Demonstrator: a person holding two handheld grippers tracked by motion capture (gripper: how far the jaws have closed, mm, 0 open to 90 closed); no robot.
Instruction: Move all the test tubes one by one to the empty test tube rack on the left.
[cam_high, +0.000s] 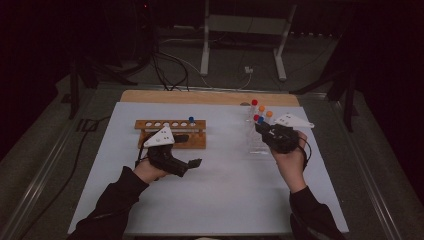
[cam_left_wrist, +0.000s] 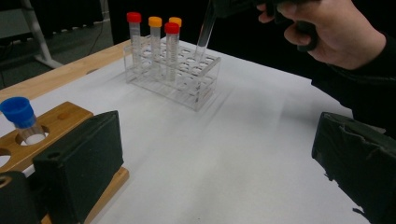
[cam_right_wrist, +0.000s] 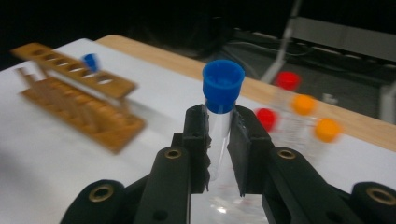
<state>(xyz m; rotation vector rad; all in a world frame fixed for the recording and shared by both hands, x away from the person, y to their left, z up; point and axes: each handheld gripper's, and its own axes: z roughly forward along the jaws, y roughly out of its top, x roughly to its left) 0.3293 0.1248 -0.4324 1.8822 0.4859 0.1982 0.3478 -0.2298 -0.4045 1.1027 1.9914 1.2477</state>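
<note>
My right gripper is shut on a clear tube with a blue cap, held upright just below the cap. In the left gripper view the tube slants down to the top of the clear plastic rack, its tip at a hole near the far corner. Red- and orange-capped tubes stand in that rack. A wooden rack at centre left holds one blue-capped tube. My left gripper rests just in front of the wooden rack, its jaws wide open around nothing.
A white sheet covers the table, with a wooden strip along the far edge. The clear rack stands at the right, under my right gripper. Cables and metal table legs lie on the floor beyond.
</note>
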